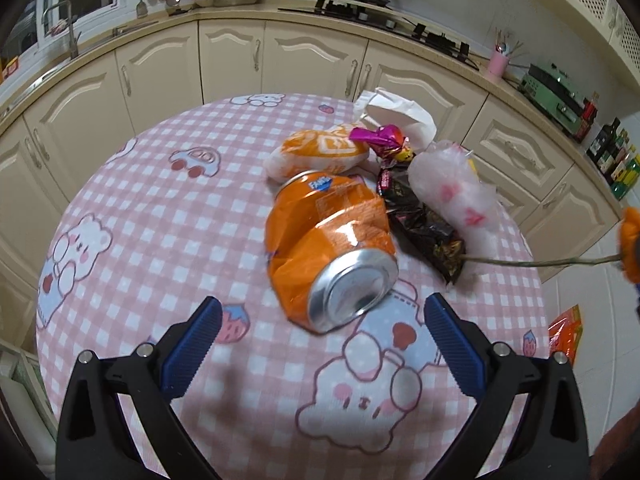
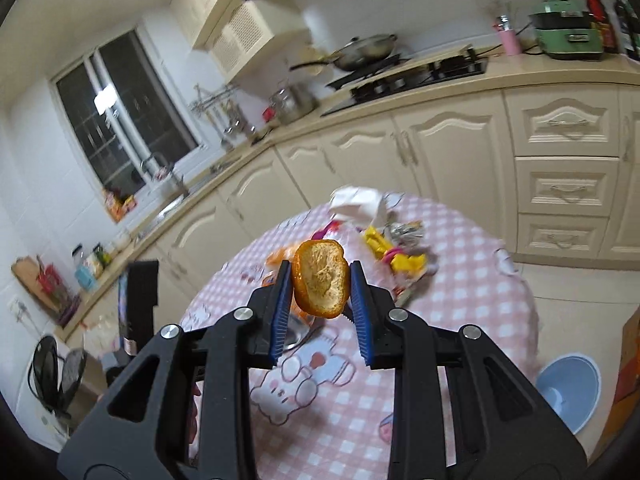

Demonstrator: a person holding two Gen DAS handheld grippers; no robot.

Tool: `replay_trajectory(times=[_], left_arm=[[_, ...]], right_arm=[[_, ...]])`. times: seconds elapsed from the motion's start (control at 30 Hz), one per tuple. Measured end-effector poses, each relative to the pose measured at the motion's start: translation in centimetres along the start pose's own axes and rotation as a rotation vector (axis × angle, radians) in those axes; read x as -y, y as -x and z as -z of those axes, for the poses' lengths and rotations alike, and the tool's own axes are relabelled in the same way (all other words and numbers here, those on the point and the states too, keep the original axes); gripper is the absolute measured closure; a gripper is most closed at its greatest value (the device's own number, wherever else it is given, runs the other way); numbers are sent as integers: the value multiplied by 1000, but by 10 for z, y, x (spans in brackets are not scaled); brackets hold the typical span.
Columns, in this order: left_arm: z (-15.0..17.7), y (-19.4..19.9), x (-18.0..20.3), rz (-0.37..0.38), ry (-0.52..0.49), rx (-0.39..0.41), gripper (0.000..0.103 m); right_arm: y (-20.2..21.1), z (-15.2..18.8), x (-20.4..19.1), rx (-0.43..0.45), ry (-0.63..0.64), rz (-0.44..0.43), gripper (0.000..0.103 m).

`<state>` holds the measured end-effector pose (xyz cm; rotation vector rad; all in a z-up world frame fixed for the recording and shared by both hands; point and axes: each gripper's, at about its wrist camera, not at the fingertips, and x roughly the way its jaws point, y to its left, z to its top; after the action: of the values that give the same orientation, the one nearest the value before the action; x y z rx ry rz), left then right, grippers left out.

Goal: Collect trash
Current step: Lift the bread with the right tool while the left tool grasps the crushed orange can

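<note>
- Cream kitchen cabinets (image 1: 236, 56) curve behind a round table (image 1: 160, 208) under a pink checked cloth printed with bears and cars.
- On the cloth lies a heap of trash: a crushed orange soda can (image 1: 332, 240) on its side with its silver base turned toward the left gripper (image 1: 322, 320).
- Just behind the can sits an orange-and-white wrapper (image 1: 316, 152), touching it; a dark foil snack wrapper (image 1: 424, 236) lies at the can's right, and a crumpled clear plastic bag (image 1: 452, 192) rests against that.
- A magenta candy wrapper (image 1: 380, 136) and a white paper napkin (image 1: 400, 114) lie at the far side of the heap.
- The left gripper's blue fingers (image 1: 196, 344) stand wide apart above the cloth; the can's base lies ahead of their tips, centred on the gap, with neither pad touching it.
- The right gripper (image 2: 322, 300) is clamped on a piece of orange peel (image 2: 320, 278), pale pith facing the camera, held near the fingertips with a pad pressing on each side.
- The peel is held up in the air above the table, clear of the heap.
- In the left wrist view the peel (image 1: 630, 240) shows at the right edge, with a thin stalk-like strand (image 1: 540, 262) stretching from it toward the dark wrapper.
- A light blue bin (image 2: 568, 392) stands on the floor to the right of the table.
</note>
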<state>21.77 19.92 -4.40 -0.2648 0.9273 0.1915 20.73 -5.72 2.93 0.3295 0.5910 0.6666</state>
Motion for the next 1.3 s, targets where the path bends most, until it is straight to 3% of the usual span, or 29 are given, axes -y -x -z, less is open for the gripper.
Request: replay_trajectory(times=[0.27, 0.37, 0.43, 0.5, 0.57, 1.03, 1.07, 1.17, 1.3], left_arm=[[-18, -42, 7, -18, 2, -94, 4], [-24, -58, 1, 18, 36, -81, 4], [-26, -68, -5, 24, 58, -116, 4], [-25, -66, -10, 42, 75, -85, 5], [-24, -61, -14, 45, 90, -60, 29], [-5, -21, -17, 48, 92, -5, 35], [-4, -17, -15, 44, 88, 2, 53], [2, -1, -11, 66, 69, 16, 70], [11, 9, -2, 54, 41, 29, 76]], right_arm=[[31, -25, 27, 135, -31, 47, 75], [28, -27, 39, 141, -52, 75, 75], [24, -25, 50, 133, -80, 88, 75], [19, -22, 60, 115, -111, 94, 75], [16, -20, 65, 106, -127, 102, 75], [60, 0, 55, 113, -122, 123, 75], [63, 0, 56, 116, -121, 122, 75], [77, 6, 55, 124, -124, 128, 75], [94, 14, 55, 130, -133, 132, 75]])
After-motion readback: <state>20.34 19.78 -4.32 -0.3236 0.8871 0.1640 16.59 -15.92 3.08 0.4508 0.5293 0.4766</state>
